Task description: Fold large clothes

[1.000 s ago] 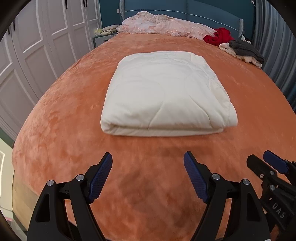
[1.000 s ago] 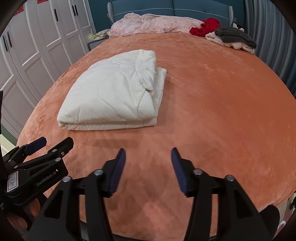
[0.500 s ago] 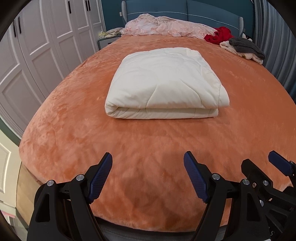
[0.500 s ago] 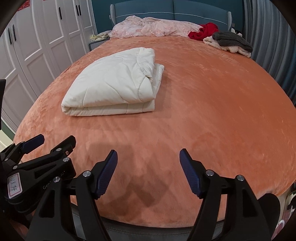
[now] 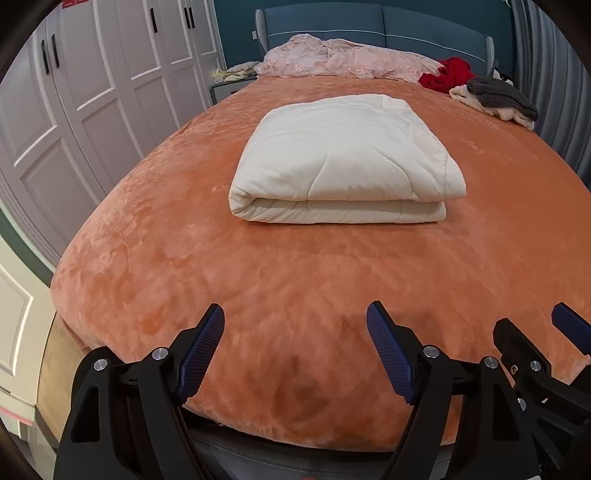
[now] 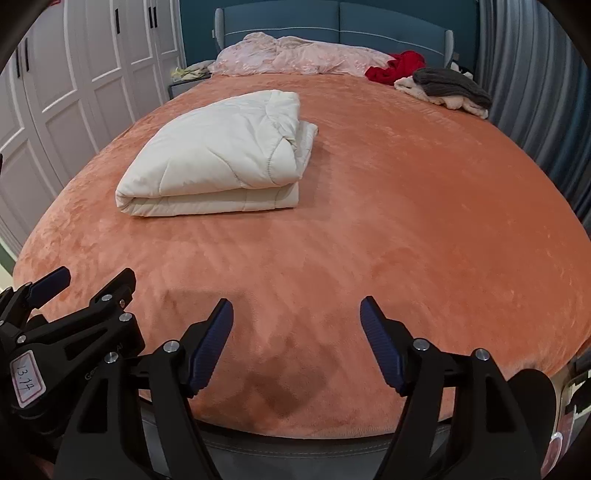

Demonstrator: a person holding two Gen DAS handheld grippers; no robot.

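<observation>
My left tool [image 5: 294, 349] hangs released over the near edge of the bed [image 5: 155, 258], its blue pads wide apart with nothing but orange plush showing between them. My right tool [image 6: 296, 345] is beside it, jaws opening, and nothing lies between them either. Each tool shows at the edge of the other's view, so the two sit close together at the foot of the bed.

A second ago both tools were closer to the folded white quilt [image 5: 343, 162]; now I have drawn back, the quilt sits smaller and farther up the bed, and the dark frame under the foot of the mattress has come into sight. The right tool's pads, nearer together then, now stand much wider.

The quilt lies well apart from both tools, left of centre on the orange cover in the right view. It is a thick, squared packet, its rounded fold facing me and layered edges showing on its right side, where one lower layer juts out a little past the upper ones.

Beyond it, a crumpled pink cover [image 5: 343, 59] lies along the blue headboard [image 5: 380, 22]. A red garment [image 6: 395, 66] and a grey one [image 6: 448, 86] on a cream piece are heaped at the far right corner. White wardrobe doors [image 5: 92, 92] line the left wall.

I judge this quilt finished: both tools empty and withdrawn mean the fold is left to stand, and the heap at the far corner looks like the next work.
</observation>
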